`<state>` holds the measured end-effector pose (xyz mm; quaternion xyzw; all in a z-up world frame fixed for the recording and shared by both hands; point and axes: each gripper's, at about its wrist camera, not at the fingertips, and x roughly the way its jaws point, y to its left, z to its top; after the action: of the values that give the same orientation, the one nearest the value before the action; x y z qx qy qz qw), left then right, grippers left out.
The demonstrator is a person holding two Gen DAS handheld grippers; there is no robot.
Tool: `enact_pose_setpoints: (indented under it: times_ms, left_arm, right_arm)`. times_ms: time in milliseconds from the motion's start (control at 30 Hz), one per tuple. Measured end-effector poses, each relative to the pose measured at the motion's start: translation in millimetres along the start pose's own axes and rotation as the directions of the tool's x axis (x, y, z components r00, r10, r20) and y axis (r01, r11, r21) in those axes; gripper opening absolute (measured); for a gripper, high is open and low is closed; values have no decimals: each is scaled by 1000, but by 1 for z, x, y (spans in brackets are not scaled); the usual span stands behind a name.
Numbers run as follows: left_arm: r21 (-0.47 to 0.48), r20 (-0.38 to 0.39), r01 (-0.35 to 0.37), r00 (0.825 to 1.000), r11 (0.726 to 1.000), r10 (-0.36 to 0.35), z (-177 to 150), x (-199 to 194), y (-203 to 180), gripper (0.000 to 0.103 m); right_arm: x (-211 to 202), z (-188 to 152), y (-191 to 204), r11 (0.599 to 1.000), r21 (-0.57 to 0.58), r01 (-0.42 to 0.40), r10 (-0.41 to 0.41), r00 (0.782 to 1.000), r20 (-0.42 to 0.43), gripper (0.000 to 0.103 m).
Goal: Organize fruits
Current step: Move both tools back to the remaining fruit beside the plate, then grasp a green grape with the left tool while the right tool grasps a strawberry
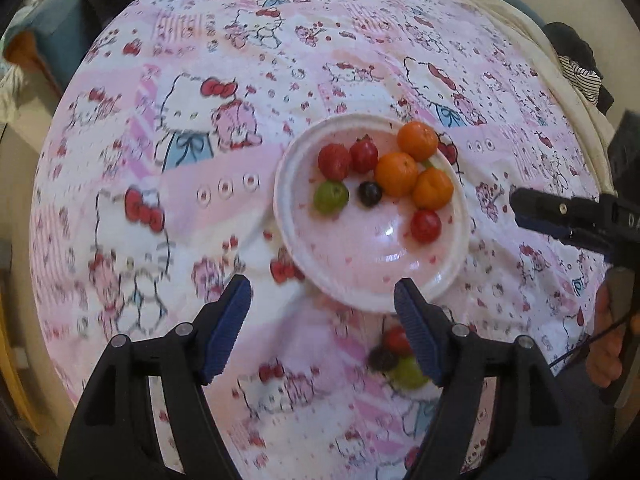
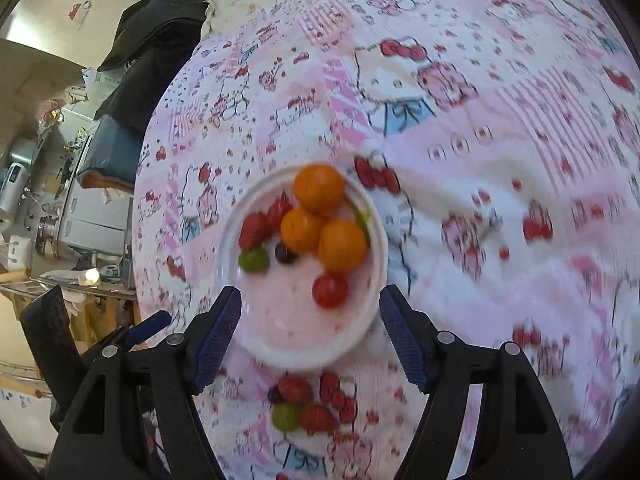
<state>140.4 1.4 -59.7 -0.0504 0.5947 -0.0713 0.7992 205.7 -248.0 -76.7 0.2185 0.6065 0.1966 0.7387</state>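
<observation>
A white bowl (image 1: 280,200) (image 2: 225,252) sits on a pink cartoon-cat bedsheet (image 1: 192,128). In it lie three oranges (image 1: 396,174) (image 2: 302,230), two strawberries (image 1: 334,161), a green grape (image 1: 330,197) (image 2: 253,260), a dark grape (image 1: 369,194) and a red cherry tomato (image 1: 425,226) (image 2: 329,290). On the sheet in front of the bowl is a small loose cluster: a red fruit (image 2: 295,388), a green grape (image 2: 286,416) (image 1: 408,372), a strawberry (image 2: 318,418) and a dark grape (image 1: 382,358). My left gripper (image 1: 322,284) hovers open above the bowl's near rim, holding nothing. My right gripper (image 2: 311,292) hangs open and empty over the bowl's near half.
The right gripper's finger (image 1: 552,216) reaches in from the right, with a person's hand (image 1: 604,344) behind it. Left of the bed stand cluttered shelves and appliances (image 2: 60,200) and dark clothing (image 2: 152,40). Striped fabric (image 1: 582,76) lies at the bed's far right edge.
</observation>
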Motion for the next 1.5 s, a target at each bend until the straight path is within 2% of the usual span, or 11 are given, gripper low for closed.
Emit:
enact_pose_setpoints:
  times_ms: [200,300,400,467,567,700,933,1133,1333,1500]
  left_arm:
    - [-11,-13,18,1000,1000,-18,-33,-3,-10,71]
    - [-25,-31,46,998,999,-47,-50,3,-19,70]
    - [-22,-75,86,993,996,-87,-65,15,-32,44]
    - [-45,-98,122,987,992,-126,-73,26,-38,42]
    - [-78,-99,138,984,987,-146,-76,34,-41,41]
    - [-64,-119,149,981,987,-155,-75,43,-52,30]
    - [-49,-161,153,974,987,-159,-74,59,-59,27]
    - [-39,-152,170,973,985,-174,-73,62,-57,25]
    - [-22,-133,153,979,988,-154,-84,35,-48,24]
    - [-23,-90,93,991,995,-94,-90,3,-29,24]
  right_arm:
    - [-11,-37,-3,998,-11,55,-55,998,-16,74]
    - [-17,-53,-10,999,16,48,-48,998,-27,74]
    - [-22,-67,-15,999,43,31,-30,999,-29,74]
    - [-25,-75,-19,998,60,23,-21,999,-30,74]
    - [-27,-82,-24,995,97,10,-7,999,-31,74]
    - [-32,-84,-26,994,109,0,1,1000,-15,74]
    - [-35,-84,-32,991,137,0,1,1000,-6,74]
    - [-35,-83,-36,989,151,5,-4,1000,-4,74]
    - [-31,-83,-34,991,134,12,-10,1000,-16,74]
    - [-13,-83,-24,997,76,1,4,998,-64,74]
